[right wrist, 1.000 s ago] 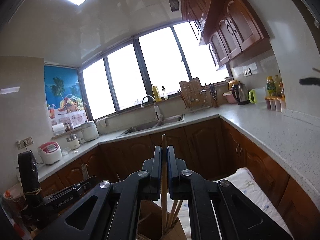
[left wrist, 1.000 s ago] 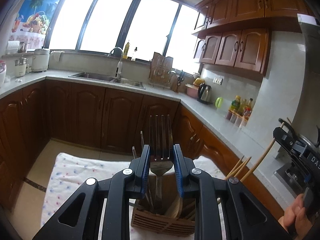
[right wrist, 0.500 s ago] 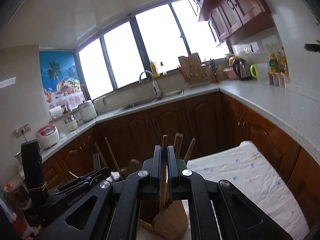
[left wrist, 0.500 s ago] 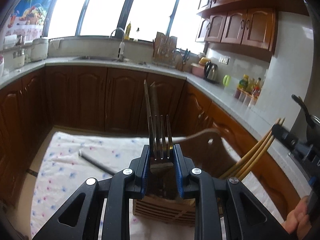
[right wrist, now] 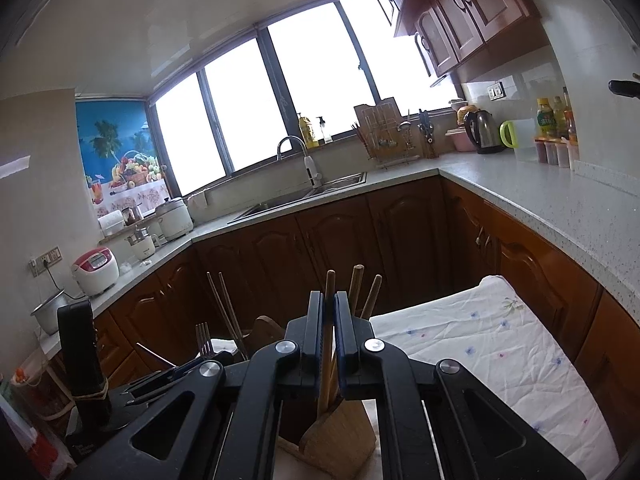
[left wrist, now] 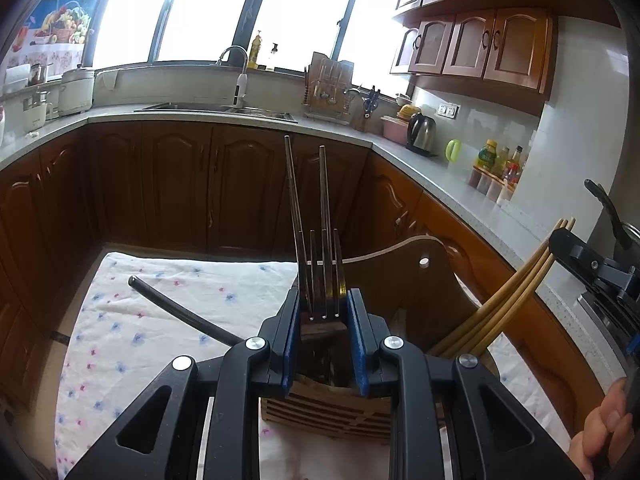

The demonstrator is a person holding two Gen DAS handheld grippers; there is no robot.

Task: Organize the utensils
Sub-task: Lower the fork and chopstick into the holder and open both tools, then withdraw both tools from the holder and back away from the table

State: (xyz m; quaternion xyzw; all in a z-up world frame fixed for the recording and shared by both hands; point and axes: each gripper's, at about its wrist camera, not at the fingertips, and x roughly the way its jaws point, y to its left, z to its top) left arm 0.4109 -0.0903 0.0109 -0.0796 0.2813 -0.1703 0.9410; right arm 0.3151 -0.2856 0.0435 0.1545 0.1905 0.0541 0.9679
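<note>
The left gripper point(left wrist: 323, 312) is clenched on a fork point(left wrist: 322, 280), tines up, its handle reaching down into the wooden holder point(left wrist: 326, 410). That holder stands on the desk point(left wrist: 132, 344), which is covered by a white cloth with small flowers. Two metal chopsticks point(left wrist: 308, 216) rise out of the holder just behind the fork. A dark rod point(left wrist: 180, 312) slants out from the holder's left side over the cloth. At the holder's right, bamboo chopsticks point(left wrist: 516, 292) lean outward, their tips close to the right gripper.

The right gripper point(right wrist: 328, 328) is clenched on one wooden chopstick point(right wrist: 327, 344), whose lower end goes down into the holder. Two more wooden chopstick tops point(right wrist: 362, 290) stand just behind it in the holder. The holder's tall curved back point(left wrist: 420, 276) has a round hole near its top.

A person's fingers point(left wrist: 604, 428) show right of the holder, at the picture's edge.

No writing near the holder is readable; the labels on the bottles point(right wrist: 554, 118) on the counter beyond it are too small to make out.
</note>
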